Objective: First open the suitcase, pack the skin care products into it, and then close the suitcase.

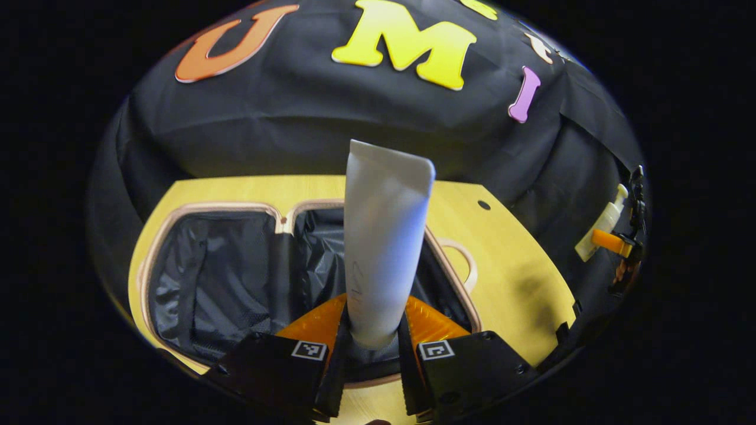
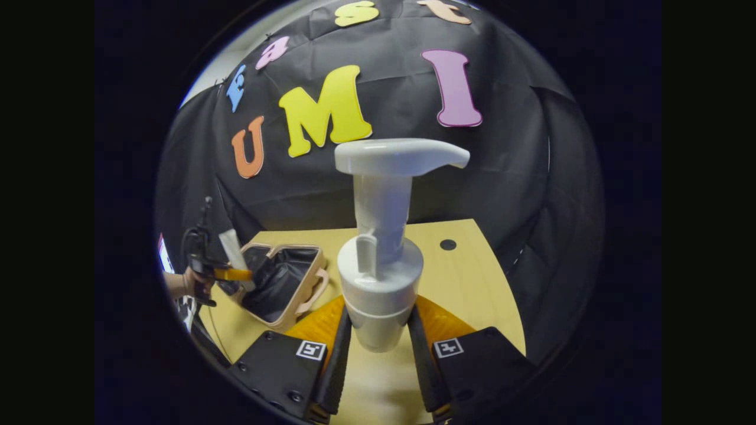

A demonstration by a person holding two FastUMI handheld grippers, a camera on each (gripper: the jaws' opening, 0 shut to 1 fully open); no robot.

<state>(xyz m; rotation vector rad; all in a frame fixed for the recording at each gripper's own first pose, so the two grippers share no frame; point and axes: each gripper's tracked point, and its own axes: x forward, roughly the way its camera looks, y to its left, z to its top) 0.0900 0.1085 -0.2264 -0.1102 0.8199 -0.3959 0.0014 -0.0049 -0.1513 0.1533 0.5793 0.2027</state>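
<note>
My left tongs [image 1: 372, 348] pinch a white tube [image 1: 384, 248] near its lower end, tube upright, crimped end up, held above the open suitcase [image 1: 236, 277] lying flat on the desk [image 1: 508, 277]. My right tongs [image 2: 378, 348] pinch a white pump bottle [image 2: 381, 265] at its body, upright, nozzle pointing right, over the desk's near side. In the right gripper view the suitcase sits by the desk's left edge, and a hand [image 2: 192, 283] holds the left tongs tilted over it.
</note>
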